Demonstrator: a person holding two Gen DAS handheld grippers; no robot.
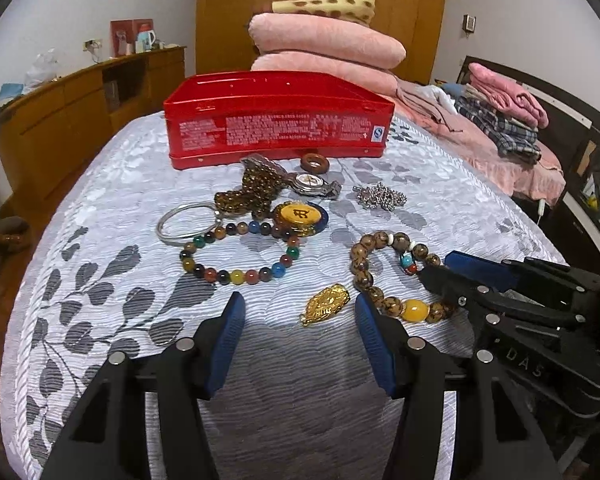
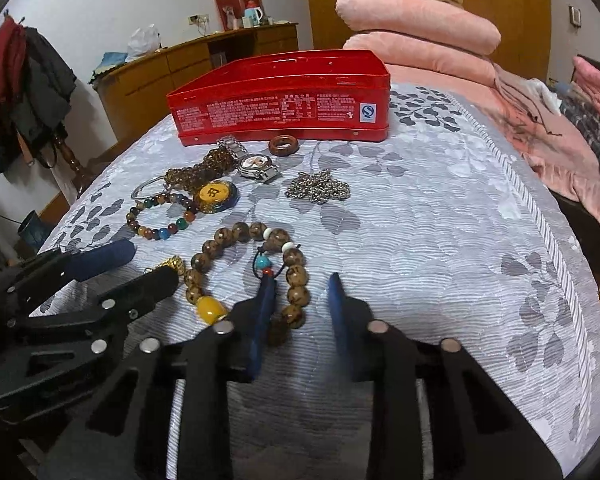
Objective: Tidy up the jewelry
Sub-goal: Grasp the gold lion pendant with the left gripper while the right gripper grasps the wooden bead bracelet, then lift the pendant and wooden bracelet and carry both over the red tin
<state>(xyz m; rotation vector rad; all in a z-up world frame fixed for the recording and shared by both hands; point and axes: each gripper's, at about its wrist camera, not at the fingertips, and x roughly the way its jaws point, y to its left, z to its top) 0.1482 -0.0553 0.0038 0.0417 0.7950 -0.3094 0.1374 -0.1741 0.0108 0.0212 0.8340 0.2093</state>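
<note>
Left wrist view: the left gripper (image 1: 300, 312) has its jaws spread wide, holding nothing, low over a bed (image 1: 112, 200) covered in a grey leaf-patterned quilt. Just beyond the jaws' gap, nearer the right one, lies a gold pendant (image 1: 325, 305). Past the right jaw curls a brown bead bracelet (image 1: 384, 276) with a yellow bead. Farther ahead lie a multicoloured bead bracelet (image 1: 236, 256), a silver bangle (image 1: 186, 224), a yellow medallion (image 1: 300, 216), a wristwatch (image 1: 312, 183), a silver chain (image 1: 380, 196) and a wooden ring (image 1: 314, 163), with a red tin (image 1: 278, 120) behind them all.

Right wrist view: the right gripper (image 2: 302, 292) also has wide, empty jaws. Its left jaw lies over the brown bead bracelet's (image 2: 244, 264) loop; whether it touches is unclear. The left gripper (image 2: 132, 264) reaches in from the left side.
</note>
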